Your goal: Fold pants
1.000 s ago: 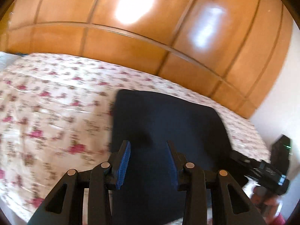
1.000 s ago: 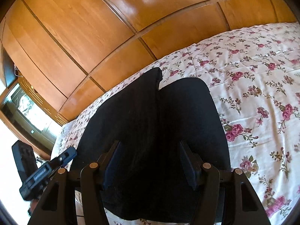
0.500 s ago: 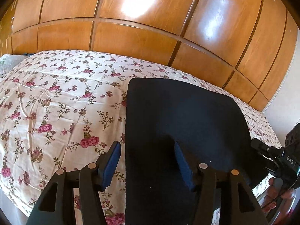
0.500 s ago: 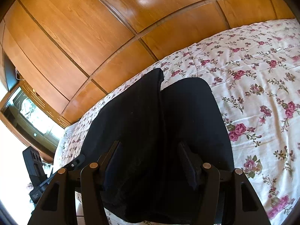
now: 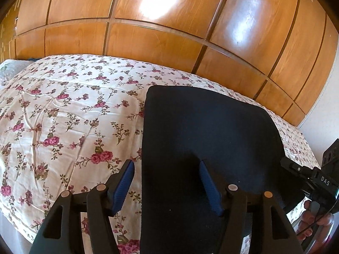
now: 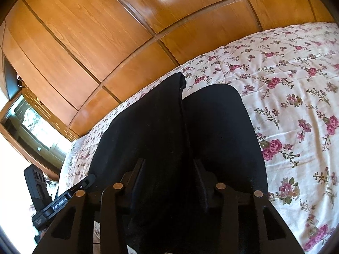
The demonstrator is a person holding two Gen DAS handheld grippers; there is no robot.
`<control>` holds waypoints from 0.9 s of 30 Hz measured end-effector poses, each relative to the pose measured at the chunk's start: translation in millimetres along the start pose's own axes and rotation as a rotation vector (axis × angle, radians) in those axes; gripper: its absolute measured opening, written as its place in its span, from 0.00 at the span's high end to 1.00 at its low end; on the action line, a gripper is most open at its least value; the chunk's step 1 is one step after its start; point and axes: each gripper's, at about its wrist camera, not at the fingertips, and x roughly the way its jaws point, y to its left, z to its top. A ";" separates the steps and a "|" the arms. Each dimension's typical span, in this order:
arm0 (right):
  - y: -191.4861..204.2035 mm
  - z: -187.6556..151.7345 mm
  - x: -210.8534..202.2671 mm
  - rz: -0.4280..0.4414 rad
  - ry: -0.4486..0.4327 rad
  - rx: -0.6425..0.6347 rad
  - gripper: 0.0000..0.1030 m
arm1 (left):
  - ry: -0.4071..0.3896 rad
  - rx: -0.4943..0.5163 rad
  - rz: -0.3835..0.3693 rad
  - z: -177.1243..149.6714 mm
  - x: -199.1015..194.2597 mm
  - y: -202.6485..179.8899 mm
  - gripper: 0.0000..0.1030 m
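Note:
Dark navy pants [image 5: 207, 131] lie folded flat on the floral bedspread [image 5: 63, 114]. In the right wrist view the pants [image 6: 169, 127] show two overlapping layers with a seam between them. My left gripper [image 5: 166, 167] is open and empty, above the pants' near left edge; its left finger is over the bedspread, its right over the fabric. My right gripper [image 6: 169, 165] is open and empty above the pants' near end. Each gripper shows in the other's view: the right one [image 5: 313, 180], the left one [image 6: 63, 199].
A wooden wardrobe wall [image 5: 169, 21] runs behind the bed. The bedspread [image 6: 296, 105] stretches wide to the right of the pants. A white wall [image 5: 326, 105] stands at the right; a window [image 6: 31, 122] is at the far left.
My left gripper has opened wider and pulled back from the pants, with its left finger now over the bedspread. The right gripper has barely moved.

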 end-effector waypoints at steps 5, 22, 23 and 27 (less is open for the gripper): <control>13.5 -5.0 4.7 0.007 0.020 -0.067 0.57 | -0.013 0.021 -0.043 -0.4 -5.0 -7.1 0.37; 59.2 21.2 -54.3 0.004 -0.167 -0.186 0.86 | -0.038 0.133 -0.034 1.1 -18.3 -37.1 0.37; 57.0 20.2 -55.1 -0.016 -0.163 -0.195 0.86 | -0.033 0.147 -0.035 -0.2 -16.9 -39.8 0.37; 16.9 6.6 -39.8 -0.110 -0.069 -0.094 0.86 | 0.033 0.184 -0.013 -14.3 1.8 -45.0 0.36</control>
